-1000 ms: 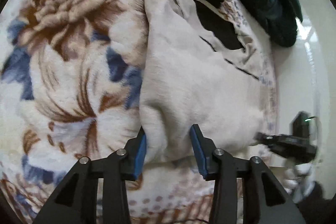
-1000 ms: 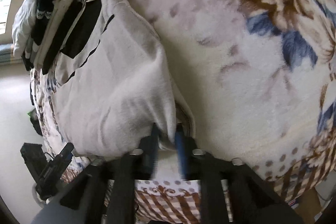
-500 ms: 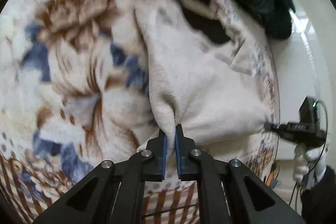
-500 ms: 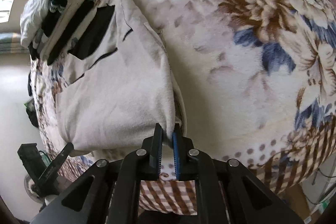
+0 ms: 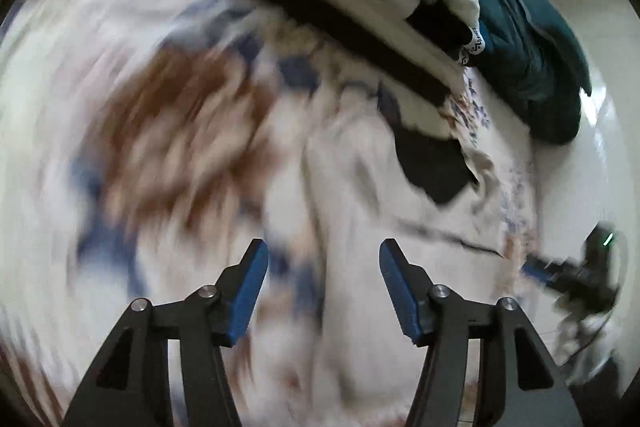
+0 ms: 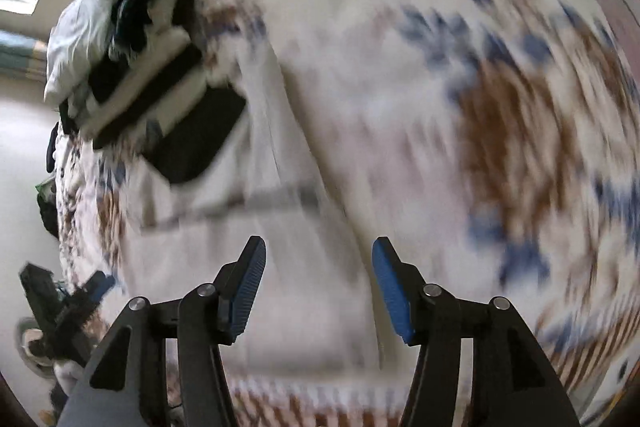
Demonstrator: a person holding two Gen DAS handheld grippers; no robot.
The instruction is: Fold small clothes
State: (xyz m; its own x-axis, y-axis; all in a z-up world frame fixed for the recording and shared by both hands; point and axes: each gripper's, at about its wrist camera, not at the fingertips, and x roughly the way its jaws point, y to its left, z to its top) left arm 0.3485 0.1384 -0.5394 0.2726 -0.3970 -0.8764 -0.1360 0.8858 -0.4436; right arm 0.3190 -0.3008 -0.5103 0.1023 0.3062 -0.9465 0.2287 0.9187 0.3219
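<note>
My left tongs and right tongs were spread, holding nothing; the cream garment lay lengthwise, near to far.

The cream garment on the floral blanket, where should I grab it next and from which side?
Probably the near hem corners of the cream garment, one per gripper, coming in low from the near edge of the blanket. It lies flat with that hem closest, and both the left gripper and right gripper are open above it, holding nothing. Motion blur hides the exact edge.
</note>
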